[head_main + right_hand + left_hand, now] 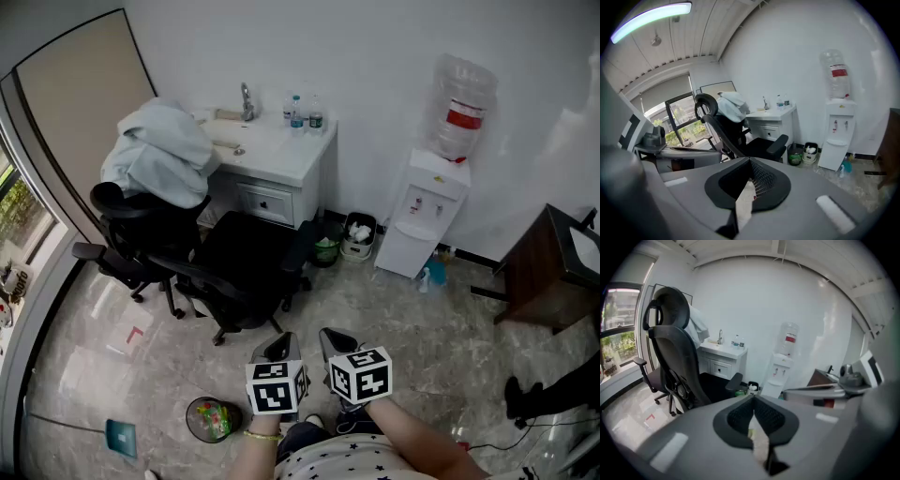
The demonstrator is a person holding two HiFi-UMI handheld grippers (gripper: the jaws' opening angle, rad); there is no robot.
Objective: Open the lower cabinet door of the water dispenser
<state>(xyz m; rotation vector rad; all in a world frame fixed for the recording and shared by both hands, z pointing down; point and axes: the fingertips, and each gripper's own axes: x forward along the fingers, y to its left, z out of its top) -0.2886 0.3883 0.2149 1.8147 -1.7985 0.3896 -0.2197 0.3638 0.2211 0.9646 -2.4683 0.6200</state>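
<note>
Dispenser (424,211) stood against the white wall (375,56), well ahead of both grippers and off to their right, far out of reach. A clear bottle (459,108) with a red label sat upended on top of it. Its lower door (405,246) looked closed, flush with the white body. A blue spray bottle (433,273) stood on the floor (394,319) just beside the base, on the side nearer the grippers. Two small bins (343,240) sat against the wall on the dispenser's other side, roughly straight ahead of the right gripper. A black chair (239,267) stood between the grippers and the white counter (281,155), ahead of the left gripper and nearer to it than anything else by the wall. The counter lay beyond the chair and carried a tap and a few small bottles. A second chair (131,220), draped with a pale cloth (159,150), stood further to the left. A dark desk (539,272) stood well apart to the right of the right gripper. A round tub (211,419) of coloured bits sat on the floor near the left gripper, on its left. The left gripper (753,398) and the right gripper (750,158) hung side by side, close together, both aimed forward and somewhat down. Each had its jaws pressed together at the tips, with nothing held between them.
</note>
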